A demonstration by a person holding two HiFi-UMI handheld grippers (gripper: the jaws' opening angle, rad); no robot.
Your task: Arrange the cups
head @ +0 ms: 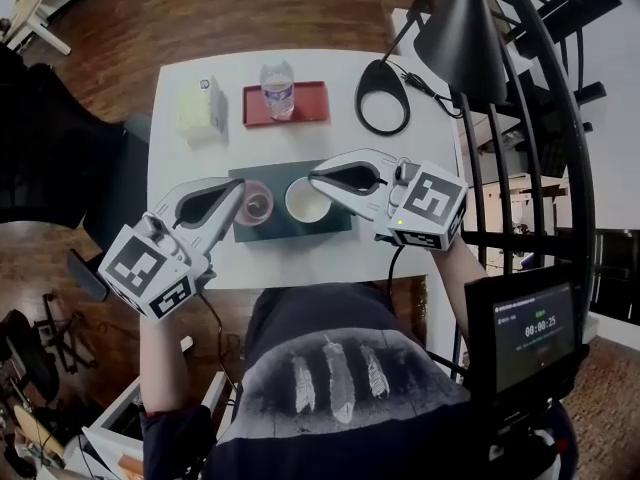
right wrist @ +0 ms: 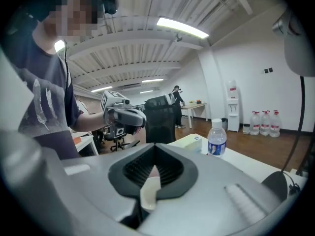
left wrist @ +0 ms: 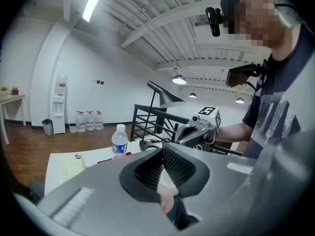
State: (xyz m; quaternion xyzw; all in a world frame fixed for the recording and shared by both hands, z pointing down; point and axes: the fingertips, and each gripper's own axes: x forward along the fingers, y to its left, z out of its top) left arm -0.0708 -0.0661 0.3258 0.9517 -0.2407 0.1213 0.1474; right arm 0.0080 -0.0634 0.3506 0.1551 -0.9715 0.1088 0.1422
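Pink cup point(head: 257, 205) clamped between left fingers point(left wrist: 179, 166), cream cup point(head: 307, 202) between right fingers point(right wrist: 171, 171).

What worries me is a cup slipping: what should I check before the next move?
1. Left gripper shut on the pink cup: ok; the cup wall sits between its pads in the left gripper view.
2. Right gripper shut on the white cup: ok; the rim is pinched between its pads.
3. Cups apart from each other: ok, side by side with a narrow gap.
4. Both cups over the dark tray: ok.
5. Cups lifted or resting on the tray: cannot tell.
6. Water bottle on the red tray away from both grippers: ok, it stands at the table's far side.
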